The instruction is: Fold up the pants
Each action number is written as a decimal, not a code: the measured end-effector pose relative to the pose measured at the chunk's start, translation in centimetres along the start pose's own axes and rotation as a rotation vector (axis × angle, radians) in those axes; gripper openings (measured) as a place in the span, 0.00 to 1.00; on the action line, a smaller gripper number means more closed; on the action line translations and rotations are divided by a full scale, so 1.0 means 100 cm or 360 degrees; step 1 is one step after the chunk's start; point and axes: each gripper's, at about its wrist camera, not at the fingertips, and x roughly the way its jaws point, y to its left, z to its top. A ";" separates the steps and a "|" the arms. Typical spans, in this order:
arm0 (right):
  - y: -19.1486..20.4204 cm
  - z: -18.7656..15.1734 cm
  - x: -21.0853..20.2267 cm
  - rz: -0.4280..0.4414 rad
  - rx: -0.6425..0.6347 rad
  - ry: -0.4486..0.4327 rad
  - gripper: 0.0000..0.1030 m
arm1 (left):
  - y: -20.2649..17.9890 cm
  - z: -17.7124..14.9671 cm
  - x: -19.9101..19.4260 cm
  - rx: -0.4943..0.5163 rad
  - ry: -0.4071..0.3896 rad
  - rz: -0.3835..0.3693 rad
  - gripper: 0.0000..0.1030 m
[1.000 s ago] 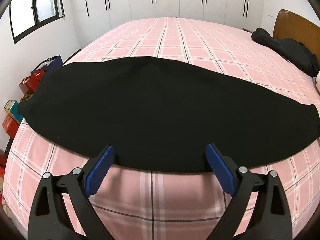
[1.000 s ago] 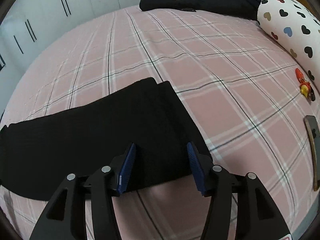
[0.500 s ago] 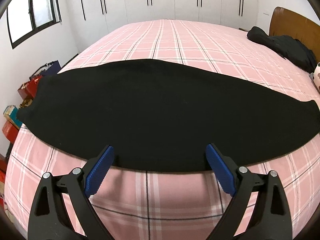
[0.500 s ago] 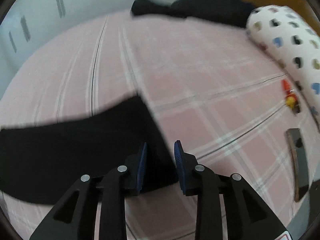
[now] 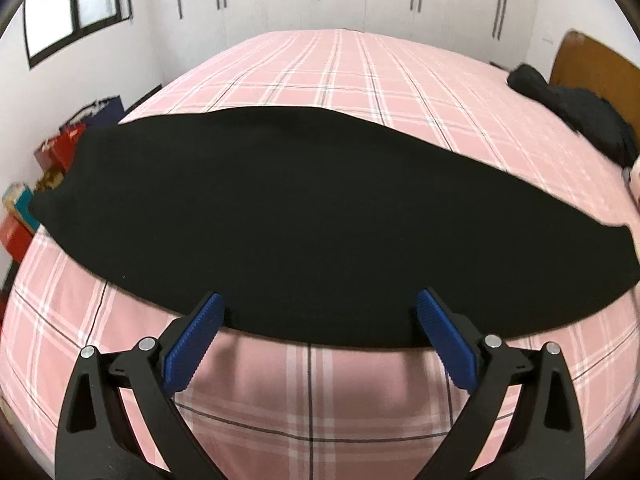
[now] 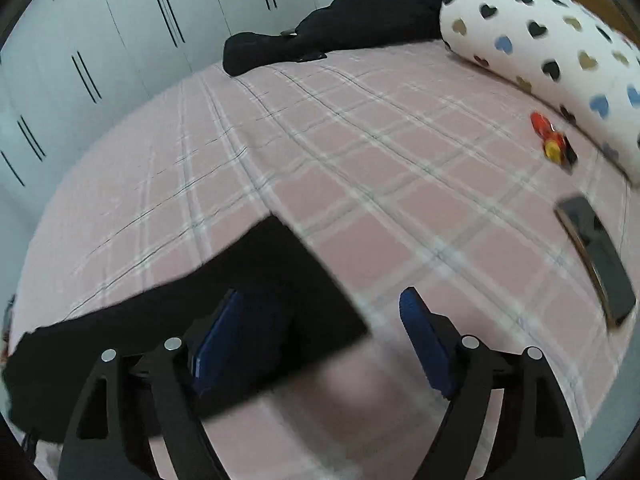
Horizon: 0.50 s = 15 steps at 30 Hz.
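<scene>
The bed fills everything ahead of me, its pink plaid cover bare and open beyond the pants and off to the right of my right hand-held gripper. The black pants lie flat across it just ahead of my left hand-held gripper, their long axis running from my left to my right, near edge level with my fingertips. My left jaws stand wide apart with nothing between the pads. My right jaws are opening; the squared end of the pants lies under them, free of the pads. Far ahead to the right sits a heart-print pillow, beside it a dark clothes heap. A phone lies right of my right hand-held gripper, blurred, and a small red toy is hard to make out.
</scene>
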 end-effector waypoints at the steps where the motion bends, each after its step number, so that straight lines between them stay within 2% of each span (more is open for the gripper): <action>1: -0.006 -0.007 -0.003 0.0039 0.0055 0.0006 0.76 | 0.003 0.000 -0.001 -0.0027 0.0002 -0.0013 0.93; 3: -0.014 -0.018 -0.002 0.0142 0.0140 0.0044 0.76 | 0.008 0.000 -0.001 -0.0073 0.0013 -0.0041 0.93; 6: -0.016 -0.031 0.012 0.0191 0.0237 0.0109 0.77 | 0.012 -0.002 -0.002 -0.0109 0.0021 -0.0064 0.93; 8: -0.016 -0.033 0.025 0.0273 0.0321 0.0128 0.77 | 0.011 -0.003 -0.003 -0.0098 0.0006 -0.0053 0.93; 11: -0.013 -0.032 0.038 0.0313 0.0391 0.0043 0.78 | 0.008 -0.004 -0.002 -0.0080 0.0006 -0.0049 0.93; 15: -0.018 -0.026 0.051 0.0426 0.0580 -0.0049 0.80 | 0.005 -0.003 0.000 -0.0060 0.0011 -0.0042 0.93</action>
